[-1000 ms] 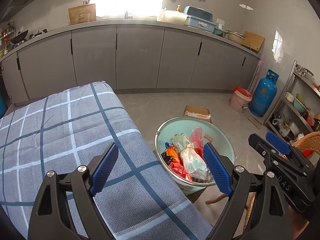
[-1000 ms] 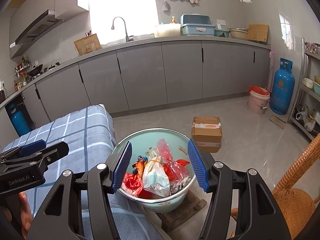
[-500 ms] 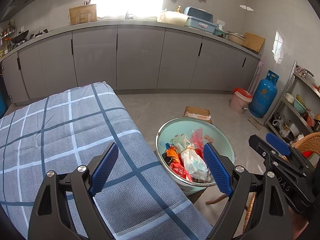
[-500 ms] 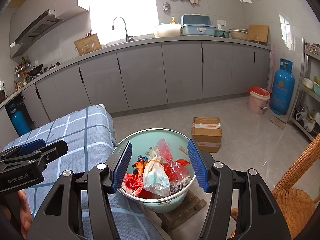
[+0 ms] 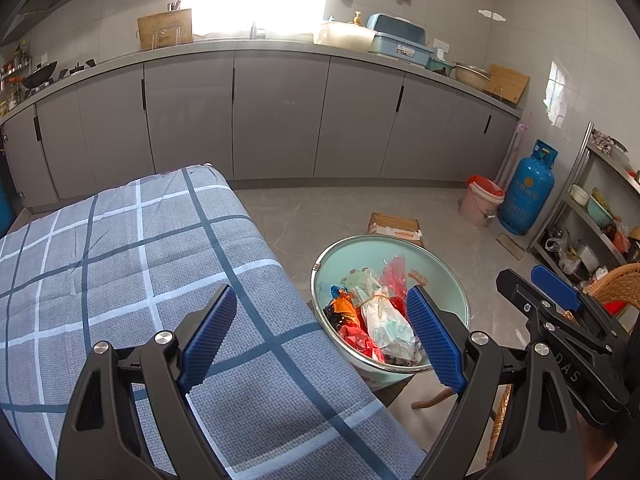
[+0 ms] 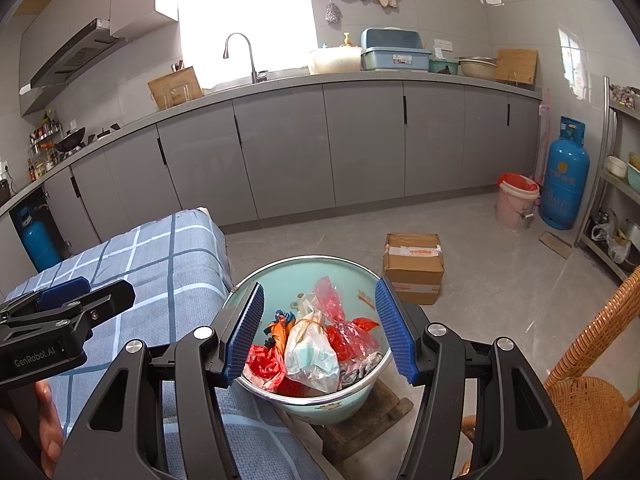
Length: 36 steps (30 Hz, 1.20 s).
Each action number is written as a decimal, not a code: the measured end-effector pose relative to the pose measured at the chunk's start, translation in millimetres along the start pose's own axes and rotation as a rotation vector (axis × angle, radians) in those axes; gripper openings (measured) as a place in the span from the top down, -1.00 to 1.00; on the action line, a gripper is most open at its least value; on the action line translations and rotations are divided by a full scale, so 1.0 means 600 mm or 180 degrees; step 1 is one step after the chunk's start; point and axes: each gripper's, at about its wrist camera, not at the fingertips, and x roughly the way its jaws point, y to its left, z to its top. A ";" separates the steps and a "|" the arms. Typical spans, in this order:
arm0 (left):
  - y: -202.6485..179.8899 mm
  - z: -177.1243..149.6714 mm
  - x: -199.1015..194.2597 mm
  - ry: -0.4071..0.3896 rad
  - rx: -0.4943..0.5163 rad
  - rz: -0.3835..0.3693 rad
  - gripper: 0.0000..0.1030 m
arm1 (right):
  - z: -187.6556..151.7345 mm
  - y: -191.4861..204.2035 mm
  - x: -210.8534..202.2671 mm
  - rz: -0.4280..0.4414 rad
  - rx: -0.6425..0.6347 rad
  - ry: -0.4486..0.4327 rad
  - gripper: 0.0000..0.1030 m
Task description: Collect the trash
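Nearest, the left gripper hangs over the checked tablecloth, jaws wide apart and empty; the right gripper hangs above the basin, jaws partly apart, gripping nothing. The trash, bagged wrappers, already lies in the basin beside the table. Beyond stands a cardboard box. Judged complete; withdraw without tipping the basin.

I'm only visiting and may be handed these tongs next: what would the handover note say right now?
Left tongs: open, empty, above the checked tablecloth.
Right tongs: open, empty, above the basin.
Trash: bags and wrappers piled in the pale green basin beside the table.
Done: that pile is collected; no trash shows on the cloth.
Left: possibly nothing; look around for strays outside these views.
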 end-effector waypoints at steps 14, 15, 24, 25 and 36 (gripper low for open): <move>-0.004 0.003 -0.002 -0.0038 0.0025 0.0057 -0.90 | 0.006 0.002 -0.004 0.0006 -0.0015 -0.0042 -0.13; -0.004 0.005 -0.002 -0.0027 0.0032 0.0057 -0.90 | 0.007 0.002 -0.004 0.0004 -0.0015 -0.0045 -0.13; -0.006 0.002 0.005 0.0036 0.0096 0.0204 -0.90 | 0.009 0.005 -0.003 0.0016 -0.0023 -0.0044 -0.13; -0.006 0.001 0.005 0.0031 0.0112 0.0212 -0.90 | 0.009 0.005 -0.003 0.0020 -0.0027 -0.0041 -0.13; -0.012 0.000 0.003 -0.0012 0.0191 0.0245 -0.90 | 0.011 0.007 -0.002 0.0016 -0.0035 -0.0038 -0.13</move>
